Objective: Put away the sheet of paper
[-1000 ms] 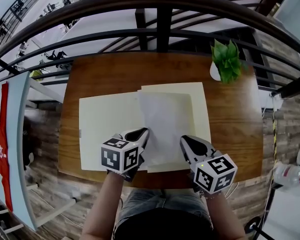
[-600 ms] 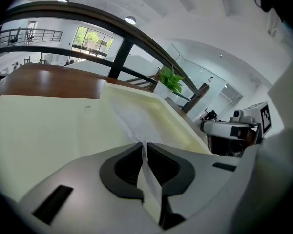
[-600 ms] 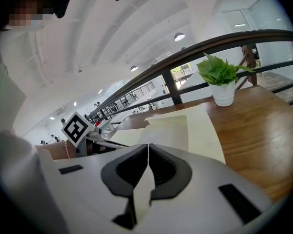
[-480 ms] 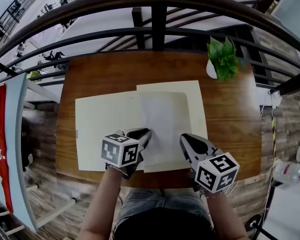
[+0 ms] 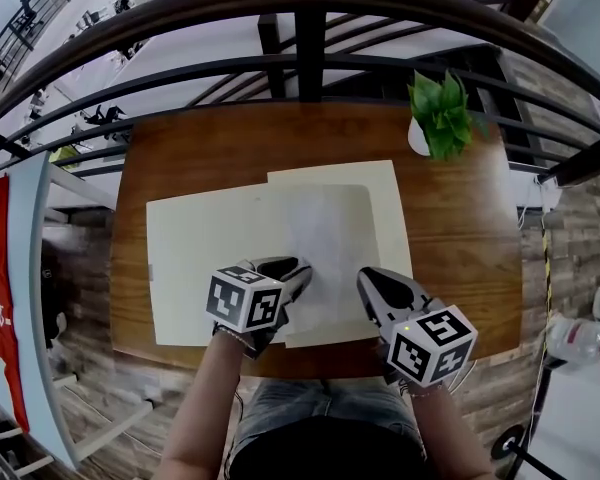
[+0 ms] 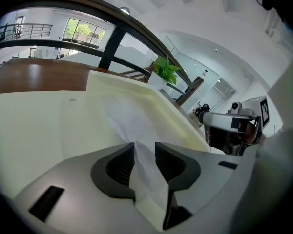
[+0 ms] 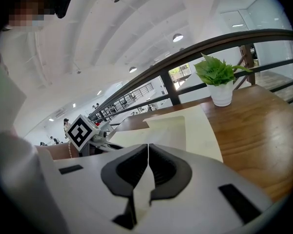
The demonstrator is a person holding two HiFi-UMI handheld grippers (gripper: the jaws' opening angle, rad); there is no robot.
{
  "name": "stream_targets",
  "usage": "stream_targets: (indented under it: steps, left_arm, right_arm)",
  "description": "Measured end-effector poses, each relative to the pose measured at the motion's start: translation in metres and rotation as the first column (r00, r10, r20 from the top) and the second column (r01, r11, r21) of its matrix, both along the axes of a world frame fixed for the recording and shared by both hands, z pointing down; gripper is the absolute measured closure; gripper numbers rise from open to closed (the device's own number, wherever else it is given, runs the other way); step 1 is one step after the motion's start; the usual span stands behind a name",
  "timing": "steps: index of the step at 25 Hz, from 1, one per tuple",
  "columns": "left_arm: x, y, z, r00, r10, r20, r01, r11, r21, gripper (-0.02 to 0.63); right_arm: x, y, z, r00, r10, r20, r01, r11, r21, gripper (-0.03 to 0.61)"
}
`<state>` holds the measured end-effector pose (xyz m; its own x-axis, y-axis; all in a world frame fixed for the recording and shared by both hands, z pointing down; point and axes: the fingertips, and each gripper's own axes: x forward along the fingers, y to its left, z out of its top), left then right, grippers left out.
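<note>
Left gripper (image 5: 292,268) (image 6: 144,155): my jaws have just been opening and now stand apart. The near edge of the sheet of paper (image 5: 330,236) (image 6: 129,123) runs up through the gap, and neither pad presses on it.

Right gripper (image 5: 372,280) (image 7: 148,156): jaws drawn together on that same sheet. A thin white line of paper is pinched between the pads, and a white corner pokes out below them.

Both tools sit at the near edge of the table (image 5: 460,238), one at each near corner of the sheet, left and right. My arms come in from below in the head view.

The sheet lies mostly flat and slightly rumpled on the right-hand flap of an open cream folder (image 5: 205,258) (image 6: 39,130) (image 7: 198,126). Its near edge is lifted where I have it. The folder lies spread flat on the brown wood, its left flap bare.

A plant (image 5: 440,116) (image 6: 165,71) (image 7: 217,74) in a white pot stands at the far right corner of the table, well apart from the folder. A dark railing (image 5: 310,38) runs beyond the table's far edge.
</note>
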<state>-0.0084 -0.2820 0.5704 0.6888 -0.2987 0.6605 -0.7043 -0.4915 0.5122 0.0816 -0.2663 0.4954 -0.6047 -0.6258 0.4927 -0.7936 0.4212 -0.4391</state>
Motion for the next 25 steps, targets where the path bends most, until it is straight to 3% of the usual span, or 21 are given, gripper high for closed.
stream_targets:
  steps: [4,12,16,25]
  left_arm:
    - [0.001,0.002,0.002,1.0,0.006,0.006,-0.006,1.0,-0.011,0.479]
    - [-0.017,0.001,-0.017,0.997,-0.072,0.035,0.071,0.997,0.04,0.476]
    - [-0.027,0.001,-0.035,0.992,-0.121,0.029,0.117,0.988,0.097,0.565]
    - [-0.03,0.015,-0.081,0.987,-0.15,-0.063,0.159,0.969,0.192,0.583]
  right_arm:
    - [-0.003,0.002,0.0,1.0,-0.006,0.005,0.006,1.0,0.0,0.551]
    - [-0.009,0.006,-0.006,0.999,-0.041,0.008,0.04,0.999,0.022,0.55]
    - [-0.014,0.007,-0.02,0.997,-0.06,0.038,0.057,0.996,0.063,0.551]
    - [-0.025,0.015,-0.045,0.99,-0.107,0.096,0.095,0.988,0.118,0.551]
